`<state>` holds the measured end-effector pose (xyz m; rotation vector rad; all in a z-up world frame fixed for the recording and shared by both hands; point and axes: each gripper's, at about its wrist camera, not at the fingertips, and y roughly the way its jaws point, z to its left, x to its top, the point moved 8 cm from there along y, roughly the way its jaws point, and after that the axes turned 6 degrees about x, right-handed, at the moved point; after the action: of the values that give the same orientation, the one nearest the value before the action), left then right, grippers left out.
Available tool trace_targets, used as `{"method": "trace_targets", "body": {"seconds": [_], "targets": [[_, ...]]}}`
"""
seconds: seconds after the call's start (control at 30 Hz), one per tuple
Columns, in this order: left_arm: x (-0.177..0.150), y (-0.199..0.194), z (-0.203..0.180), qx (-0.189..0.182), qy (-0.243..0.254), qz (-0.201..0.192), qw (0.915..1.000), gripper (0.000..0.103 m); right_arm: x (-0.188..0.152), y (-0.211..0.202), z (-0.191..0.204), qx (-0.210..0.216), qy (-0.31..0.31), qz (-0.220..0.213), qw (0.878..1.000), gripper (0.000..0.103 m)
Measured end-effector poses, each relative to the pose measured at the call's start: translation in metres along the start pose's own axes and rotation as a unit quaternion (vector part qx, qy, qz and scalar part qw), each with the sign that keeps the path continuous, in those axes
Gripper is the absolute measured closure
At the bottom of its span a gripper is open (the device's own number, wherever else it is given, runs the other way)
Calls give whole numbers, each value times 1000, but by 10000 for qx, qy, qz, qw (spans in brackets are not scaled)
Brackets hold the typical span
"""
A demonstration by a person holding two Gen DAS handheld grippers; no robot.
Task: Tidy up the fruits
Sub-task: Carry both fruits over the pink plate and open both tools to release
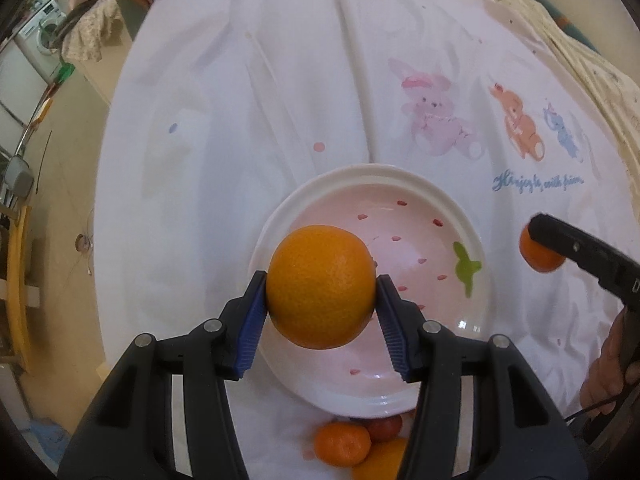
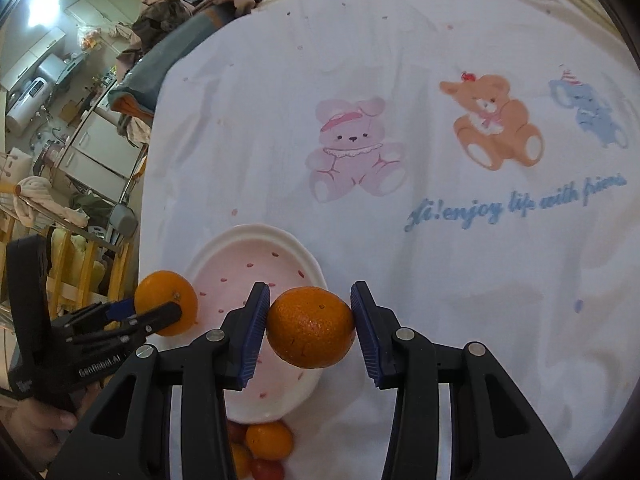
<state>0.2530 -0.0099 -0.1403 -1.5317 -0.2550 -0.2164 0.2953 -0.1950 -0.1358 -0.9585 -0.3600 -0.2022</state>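
Landmark: pink bowl (image 1: 472,236), white rim, red seed specks, green leaf mark, upright and empty on the cloth. Large orange (image 1: 321,288), smooth and whole, held in the air above the bowl's left half. Smaller orange (image 2: 311,327), darker with tiny specks, in the air over the bowl's right edge. Loose pile of small fruit (image 2: 267,441) on the cloth, touching the bowl's near rim: mandarin, red ones.

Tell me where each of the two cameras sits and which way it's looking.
Left wrist: on the left gripper, looking steeply down its jaws at a held orange over the pink bowl; a hand shows at right.
Right wrist: on the right gripper, looking down at its mandarin; the left gripper shows at left.
Shared: bowl, both fruits, the bear-print cloth.
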Motion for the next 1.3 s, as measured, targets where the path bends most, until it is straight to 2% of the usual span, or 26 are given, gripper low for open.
{"method": "trace_targets", "body": {"seconds": [0.23,0.47,0.73,1.03,1.07,1.1,1.13,1.17,1.3], "targets": [[-1,20,-4,-17,181,214,9996,54,9,39,13,195,-138,179,9996,59],[-6,29,-1,-65,137,351,9993,54,6,61,18,158,-257,330,9990,59],[-2,32,-9,-107,65,411,9991,53,9,70,19,168,-277,310,9990,59],[-1,34,-10,-121,109,481,9987,51,12,62,9,390,80,127,9991,55],[-1,34,-10,-156,96,517,9985,47,13,60,7,373,123,109,9992,52],[-1,33,-9,-187,64,513,9985,27,14,58,6,362,131,92,9992,41],[-1,31,-7,-186,3,436,9989,18,16,53,5,347,127,33,9993,33],[1,27,-5,-171,-38,281,9995,10,18,49,5,364,108,-37,9993,31],[3,18,-8,-159,195,53,9997,10,24,38,2,311,64,-167,9994,31]]}}
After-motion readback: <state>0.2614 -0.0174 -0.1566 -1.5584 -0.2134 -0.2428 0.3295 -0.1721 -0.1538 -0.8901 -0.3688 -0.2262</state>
